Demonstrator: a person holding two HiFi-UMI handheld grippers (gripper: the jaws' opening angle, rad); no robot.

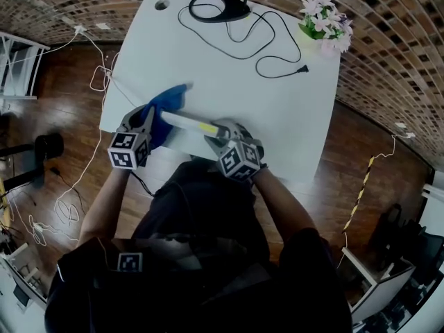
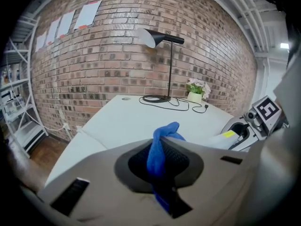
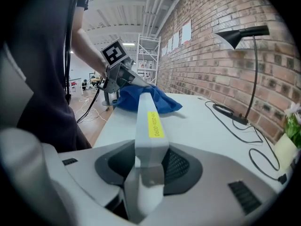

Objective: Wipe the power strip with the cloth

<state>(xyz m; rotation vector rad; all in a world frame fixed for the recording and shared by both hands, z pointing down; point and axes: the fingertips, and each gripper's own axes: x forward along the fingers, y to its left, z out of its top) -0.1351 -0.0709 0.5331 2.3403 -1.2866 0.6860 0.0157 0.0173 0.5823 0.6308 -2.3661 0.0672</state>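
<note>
A white power strip (image 1: 189, 124) with a yellow label (image 3: 154, 124) is held level above the white table (image 1: 277, 109), near its front edge. My right gripper (image 1: 220, 134) is shut on the strip's near end (image 3: 146, 173). A blue cloth (image 1: 165, 108) is pinched in my left gripper (image 1: 148, 121), whose jaws press a fold of it (image 2: 157, 152). The cloth lies bunched against the strip's far end (image 3: 146, 98), draped over it. The left gripper (image 3: 123, 75) shows behind the cloth in the right gripper view, and the right gripper (image 2: 251, 121) at the right of the left gripper view.
A black desk lamp (image 1: 218, 7) stands at the table's back, its black cable (image 1: 277, 44) looping over the top to a loose plug. A small pot of pink flowers (image 1: 325, 21) sits at the back right corner. White cables (image 1: 94, 82) trail on the wooden floor at the left.
</note>
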